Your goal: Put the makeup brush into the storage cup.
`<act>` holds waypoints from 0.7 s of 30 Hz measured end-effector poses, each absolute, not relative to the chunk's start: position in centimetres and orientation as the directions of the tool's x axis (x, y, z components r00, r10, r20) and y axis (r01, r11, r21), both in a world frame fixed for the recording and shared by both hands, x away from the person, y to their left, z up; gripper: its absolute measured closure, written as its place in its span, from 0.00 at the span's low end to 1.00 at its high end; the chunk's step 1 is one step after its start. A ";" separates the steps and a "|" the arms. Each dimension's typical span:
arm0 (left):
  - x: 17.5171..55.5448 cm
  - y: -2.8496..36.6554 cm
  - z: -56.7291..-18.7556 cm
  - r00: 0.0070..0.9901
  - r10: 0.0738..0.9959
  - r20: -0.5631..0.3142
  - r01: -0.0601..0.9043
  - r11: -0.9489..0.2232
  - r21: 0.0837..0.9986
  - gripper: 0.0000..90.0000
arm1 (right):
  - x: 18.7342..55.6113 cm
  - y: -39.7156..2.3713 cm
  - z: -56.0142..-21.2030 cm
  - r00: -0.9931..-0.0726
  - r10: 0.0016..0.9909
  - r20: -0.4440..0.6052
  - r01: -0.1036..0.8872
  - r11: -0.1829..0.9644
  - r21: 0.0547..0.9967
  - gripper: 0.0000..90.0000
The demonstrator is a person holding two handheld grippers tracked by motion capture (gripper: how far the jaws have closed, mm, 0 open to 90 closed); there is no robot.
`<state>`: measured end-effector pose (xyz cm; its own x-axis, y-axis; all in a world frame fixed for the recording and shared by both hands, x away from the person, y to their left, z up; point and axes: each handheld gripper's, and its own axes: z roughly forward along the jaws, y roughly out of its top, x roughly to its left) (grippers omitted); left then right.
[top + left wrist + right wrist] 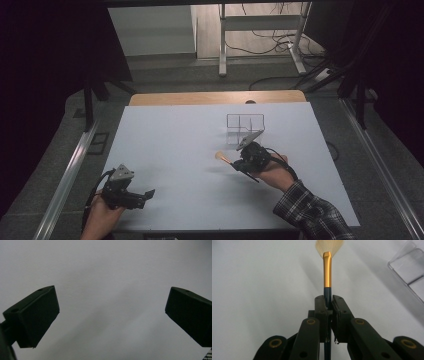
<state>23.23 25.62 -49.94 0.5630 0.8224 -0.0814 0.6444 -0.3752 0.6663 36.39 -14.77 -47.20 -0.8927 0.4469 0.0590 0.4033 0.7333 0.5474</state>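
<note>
A small brush with a dark handle, a gold ferrule and a pale fan of bristles is clamped by its handle in my right gripper, which is shut on it. In the high view the right gripper hovers over the middle of the white table, with the brush pointing left. A clear plastic divided box stands just behind it. My left gripper rests near the front left edge, its jaws wide apart over bare table in the left gripper view, where one of its fingers shows.
The corner of the clear box shows at the upper right of the right gripper view. A wooden strip borders the table's far edge. Beyond it stand a white frame and loose cables on the floor.
</note>
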 end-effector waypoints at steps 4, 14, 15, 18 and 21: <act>23.2 25.6 -49.9 0.564 0.822 -0.079 0.644 -0.378 0.665 0.00 | 36.3 -15.3 -46.7 -0.884 0.464 0.062 0.409 0.702 0.583 0.93; 23.2 25.6 -50.0 0.562 0.823 -0.082 0.643 -0.372 0.669 0.00 | 36.1 -16.5 -45.6 -0.857 0.514 0.046 0.415 0.632 0.654 0.93; 23.2 25.6 -50.0 0.562 0.823 -0.083 0.643 -0.371 0.670 0.00 | 36.0 -16.6 -45.5 -0.855 0.517 0.045 0.414 0.626 0.661 0.93; 23.2 25.6 -50.0 0.564 0.822 -0.083 0.642 -0.373 0.670 0.00 | 35.9 -16.8 -45.2 -0.847 0.531 0.037 0.411 0.607 0.680 0.93; 23.2 25.6 -50.0 0.564 0.822 -0.083 0.642 -0.373 0.670 0.00 | 35.8 -17.1 -44.9 -0.839 0.543 0.031 0.407 0.589 0.698 0.93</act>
<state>23.21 25.55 -49.96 0.5641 0.8215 -0.0826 0.6418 -0.3733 0.6699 35.85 -17.12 -44.89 -0.8391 0.5431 0.0313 0.4072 0.5890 0.6981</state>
